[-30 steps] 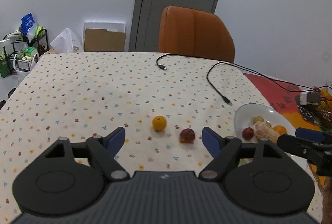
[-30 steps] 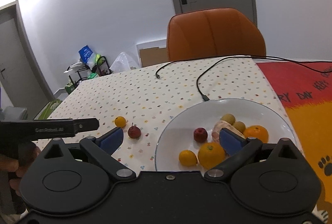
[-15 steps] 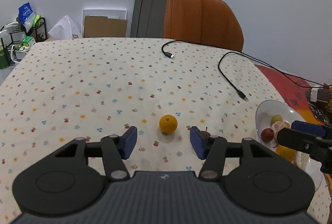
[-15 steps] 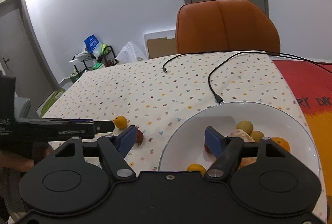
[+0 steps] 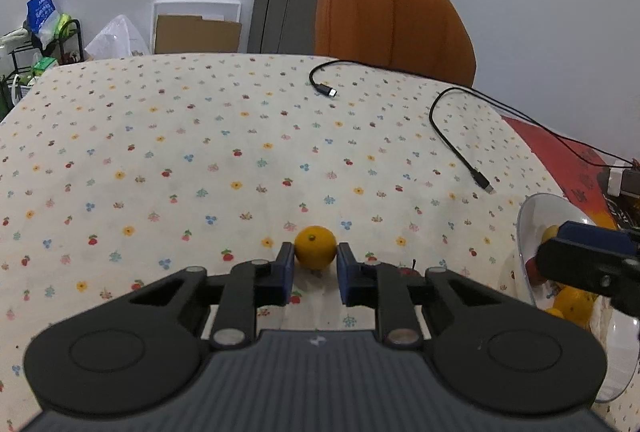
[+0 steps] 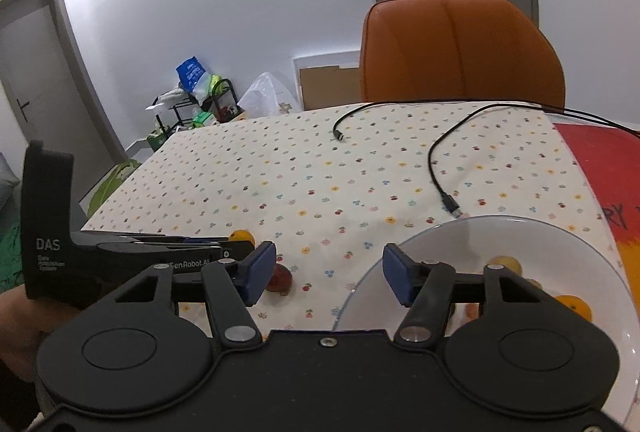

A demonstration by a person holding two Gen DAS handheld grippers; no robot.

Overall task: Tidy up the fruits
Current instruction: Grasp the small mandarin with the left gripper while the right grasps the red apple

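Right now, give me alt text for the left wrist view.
The left gripper has its blue pads on either side of an orange on a flower-print tablecloth. A red fruit peeks out behind the right finger, and a plate of fruit sits at far right, partly behind the right gripper. Two cables and an orange chair lie beyond.

Even, bright indoor light; ceiling lamp glare at top-left corner of right wrist view. Soft, faint shadows under small orange (image 5: 315,246). Strong fisheye bend w/ dark vignette at corners; sharp centre, slight softness toward edges.
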